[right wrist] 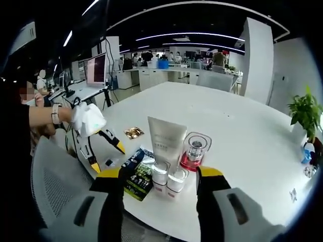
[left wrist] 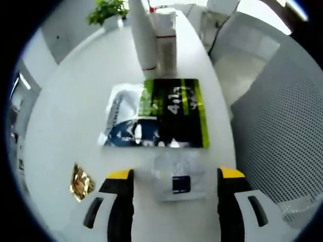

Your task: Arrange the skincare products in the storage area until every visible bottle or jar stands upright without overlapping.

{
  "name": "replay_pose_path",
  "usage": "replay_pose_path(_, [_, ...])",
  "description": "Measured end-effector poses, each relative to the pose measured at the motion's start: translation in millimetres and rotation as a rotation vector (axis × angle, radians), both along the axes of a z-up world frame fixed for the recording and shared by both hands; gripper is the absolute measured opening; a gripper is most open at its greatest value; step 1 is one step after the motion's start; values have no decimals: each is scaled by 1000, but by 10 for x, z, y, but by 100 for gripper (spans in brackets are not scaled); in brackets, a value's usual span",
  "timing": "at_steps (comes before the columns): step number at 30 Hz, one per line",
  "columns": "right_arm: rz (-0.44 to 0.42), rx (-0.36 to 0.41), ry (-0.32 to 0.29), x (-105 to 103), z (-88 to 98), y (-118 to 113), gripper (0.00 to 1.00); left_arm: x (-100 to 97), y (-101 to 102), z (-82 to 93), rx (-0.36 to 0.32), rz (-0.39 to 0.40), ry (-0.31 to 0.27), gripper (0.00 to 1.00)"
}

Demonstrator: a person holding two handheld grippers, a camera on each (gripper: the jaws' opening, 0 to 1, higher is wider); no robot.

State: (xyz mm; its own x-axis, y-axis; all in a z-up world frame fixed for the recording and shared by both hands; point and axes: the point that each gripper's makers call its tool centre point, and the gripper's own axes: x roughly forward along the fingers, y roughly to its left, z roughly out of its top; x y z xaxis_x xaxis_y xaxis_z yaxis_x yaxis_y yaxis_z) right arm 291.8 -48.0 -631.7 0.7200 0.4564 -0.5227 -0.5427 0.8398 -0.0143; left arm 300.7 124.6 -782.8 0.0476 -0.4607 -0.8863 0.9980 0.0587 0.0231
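Looking down on the white table [left wrist: 65,116], my left gripper [left wrist: 175,174] is open, with a small clear sachet [left wrist: 174,179] lying between its yellow-tipped jaws. Beyond it lie a green-black sachet [left wrist: 179,113] and a blue-white sachet [left wrist: 123,123], flat and overlapping. A tall white tube [left wrist: 143,35] and a white box [left wrist: 165,43] stand further off. My right gripper [right wrist: 160,172] is open and holds nothing. Ahead of it stand the white tube [right wrist: 165,138], a clear jar with a red base [right wrist: 194,151] and two small white bottles [right wrist: 160,174]. A gloved hand holds the left gripper [right wrist: 107,159] at left.
A gold foil packet [left wrist: 81,181] lies apart on the table, also seen as the gold packet [right wrist: 133,132]. A mesh chair [left wrist: 282,131] stands against the table edge. A potted plant [right wrist: 305,113] sits at the far side. Desks and monitors fill the room behind.
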Motion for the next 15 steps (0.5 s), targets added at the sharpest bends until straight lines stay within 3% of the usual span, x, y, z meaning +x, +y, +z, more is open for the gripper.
replay_pose_path(5, [-3, -4, -2, -8, 11, -25, 59, 170, 78, 161, -59, 92, -20, 61])
replay_pose_path(15, [-17, 0, -13, 56, 51, -69, 62, 563, 402, 376, -46, 190, -117, 62])
